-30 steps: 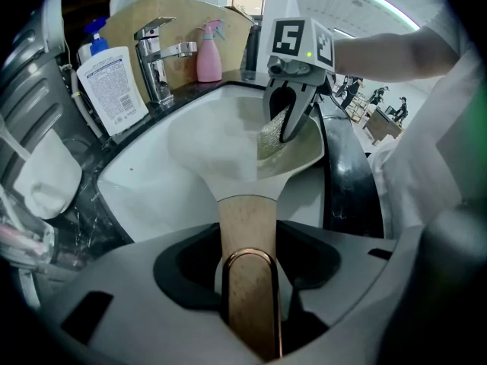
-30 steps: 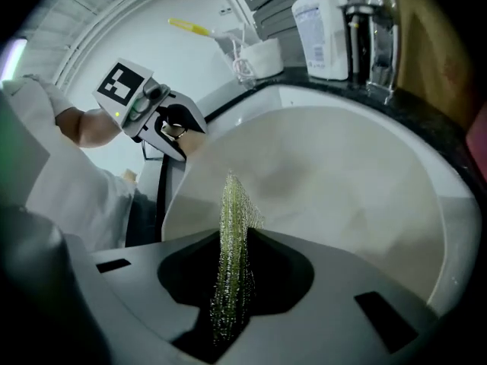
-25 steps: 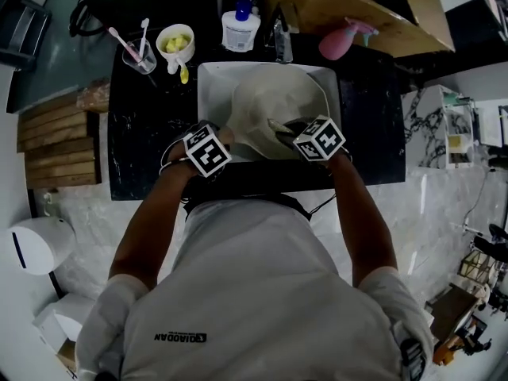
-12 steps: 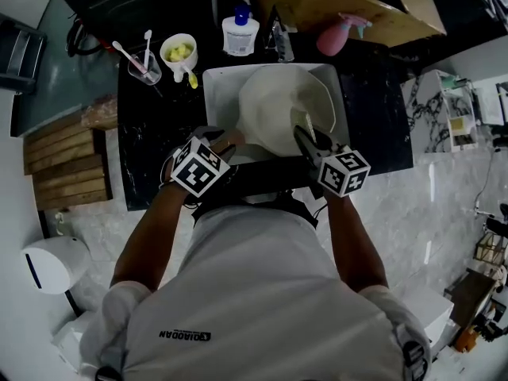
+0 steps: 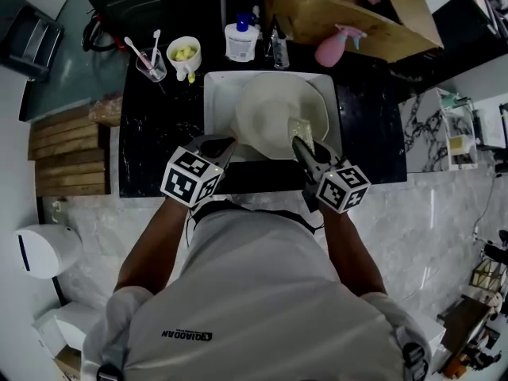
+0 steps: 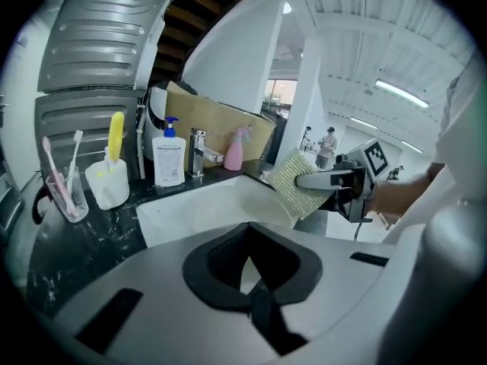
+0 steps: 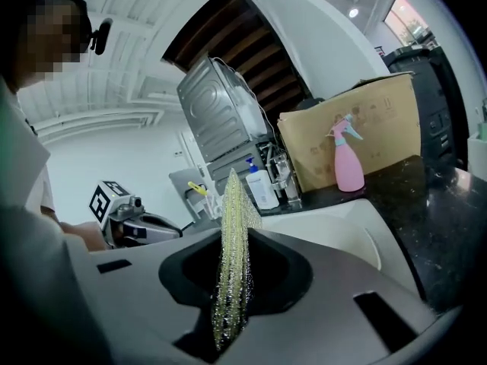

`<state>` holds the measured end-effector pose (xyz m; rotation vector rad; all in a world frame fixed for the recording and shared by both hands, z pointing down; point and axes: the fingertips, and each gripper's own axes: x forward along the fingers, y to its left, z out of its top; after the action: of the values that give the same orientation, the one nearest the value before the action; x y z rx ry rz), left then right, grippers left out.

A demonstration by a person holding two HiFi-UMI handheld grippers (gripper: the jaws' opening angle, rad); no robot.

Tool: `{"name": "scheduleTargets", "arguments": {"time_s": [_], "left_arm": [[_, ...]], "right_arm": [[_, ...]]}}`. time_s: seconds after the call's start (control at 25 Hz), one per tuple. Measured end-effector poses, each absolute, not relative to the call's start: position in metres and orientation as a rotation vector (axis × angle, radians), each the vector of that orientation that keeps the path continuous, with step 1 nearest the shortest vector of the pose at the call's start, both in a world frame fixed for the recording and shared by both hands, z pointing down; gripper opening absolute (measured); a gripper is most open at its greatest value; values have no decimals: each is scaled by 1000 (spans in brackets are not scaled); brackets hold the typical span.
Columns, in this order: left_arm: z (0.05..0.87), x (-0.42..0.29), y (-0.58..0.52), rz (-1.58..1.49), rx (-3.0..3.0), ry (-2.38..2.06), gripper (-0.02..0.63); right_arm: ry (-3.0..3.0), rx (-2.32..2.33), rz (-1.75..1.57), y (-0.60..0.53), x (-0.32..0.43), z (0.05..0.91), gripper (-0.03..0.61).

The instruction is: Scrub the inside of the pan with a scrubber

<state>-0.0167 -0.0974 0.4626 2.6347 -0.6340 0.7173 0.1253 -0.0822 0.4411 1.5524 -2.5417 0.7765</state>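
Note:
A white pan lies tilted in the white sink. My right gripper hangs over the pan's near right edge, shut on a yellow-green mesh scrubber. In the right gripper view the scrubber stands edge-on between the jaws. My left gripper hovers above the sink's front left corner. Its jaws have just been closing and now meet with nothing between them. The left gripper view shows the right gripper holding the scrubber above the sink.
Behind the sink on the black counter stand a faucet, a soap pump bottle, a pink spray bottle, a white mug, a glass with toothbrushes and a cardboard box.
Both grippers have lifted out of the sink and drawn back toward its front edge. The scrubber came up off the pan with the right gripper. The left gripper has left the pan's rim.

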Motion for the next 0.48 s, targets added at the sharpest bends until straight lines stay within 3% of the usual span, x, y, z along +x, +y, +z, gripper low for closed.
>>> {"name": "scheduleTargets", "arguments": {"time_s": [0.48], "left_arm": [[444,69,-1,542,2604,-850,15]], "right_arm": [[-2613,1334,589,4,200,424,81]]}}
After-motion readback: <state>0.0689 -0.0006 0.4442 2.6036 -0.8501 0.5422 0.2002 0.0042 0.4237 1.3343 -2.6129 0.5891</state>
